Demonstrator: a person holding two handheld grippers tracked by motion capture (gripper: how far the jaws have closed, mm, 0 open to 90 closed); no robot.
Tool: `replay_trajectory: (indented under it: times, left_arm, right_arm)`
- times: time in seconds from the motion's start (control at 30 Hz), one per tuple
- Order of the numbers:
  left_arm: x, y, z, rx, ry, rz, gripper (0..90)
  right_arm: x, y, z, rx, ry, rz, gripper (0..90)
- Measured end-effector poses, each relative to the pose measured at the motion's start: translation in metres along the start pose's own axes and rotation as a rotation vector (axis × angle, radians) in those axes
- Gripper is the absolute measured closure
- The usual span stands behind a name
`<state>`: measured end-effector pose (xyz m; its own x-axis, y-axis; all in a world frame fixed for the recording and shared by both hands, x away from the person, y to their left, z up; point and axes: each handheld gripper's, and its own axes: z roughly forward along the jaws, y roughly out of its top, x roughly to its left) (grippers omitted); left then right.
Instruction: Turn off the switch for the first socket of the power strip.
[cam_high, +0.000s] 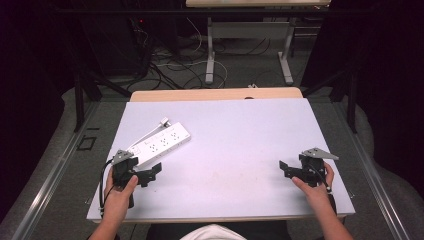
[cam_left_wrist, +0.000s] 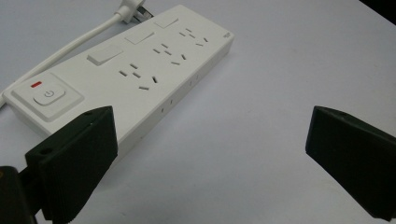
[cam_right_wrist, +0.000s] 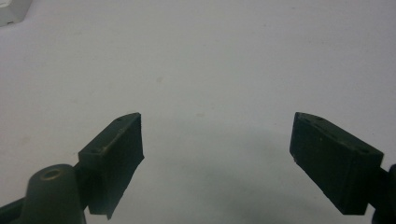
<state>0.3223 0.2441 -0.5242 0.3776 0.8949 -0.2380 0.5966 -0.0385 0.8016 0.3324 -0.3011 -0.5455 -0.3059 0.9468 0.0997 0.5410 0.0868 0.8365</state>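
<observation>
White power strip (cam_left_wrist: 140, 79): red-marked power-symbol button (cam_left_wrist: 48, 95), no readable lettering.

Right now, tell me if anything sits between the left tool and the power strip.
Nothing visible does. The left tool is open beside the power strip, with only bare white table between its jaws and the strip's near edge.

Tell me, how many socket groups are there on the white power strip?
3, in a row along the power strip: one nearest the power button, one in the middle, one at the far end, by the plug. None seems hidden.
</observation>
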Motion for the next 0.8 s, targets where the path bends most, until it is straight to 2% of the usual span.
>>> replay_trajectory:
  times: [0.1,0.2,0.27,0.3,0.37,0.63,0.8]
  left_arm:
    - [0.004,-0.003,0.001,-0.005,0.006,-0.013,2.0]
    - [0.007,-0.006,0.001,0.009,0.016,-0.008,2.0]
    - [0.008,-0.008,0.003,-0.006,0.021,-0.013,2.0]
    - [0.009,-0.008,0.002,0.014,0.014,-0.008,2.0]
    - [0.009,-0.01,0.004,0.001,0.025,-0.005,2.0]
    - [0.012,-0.012,0.008,0.019,0.04,0.026,2.0]
    - [0.013,-0.013,0.011,0.03,0.043,0.029,2.0]
  right_arm:
    - [0.0,0.0,-0.001,0.002,0.002,0.002,16.5]
    - [-0.001,0.0,-0.001,0.0,0.002,-0.001,16.5]
    - [-0.001,0.0,-0.001,-0.002,0.004,-0.005,16.5]
    - [-0.001,0.0,-0.001,-0.002,0.003,-0.006,16.5]
    - [-0.001,0.0,-0.001,0.0,0.004,-0.006,16.5]
    - [-0.001,0.001,0.0,0.006,0.016,-0.01,16.5]
    - [-0.001,0.0,0.001,0.011,0.018,-0.014,16.5]
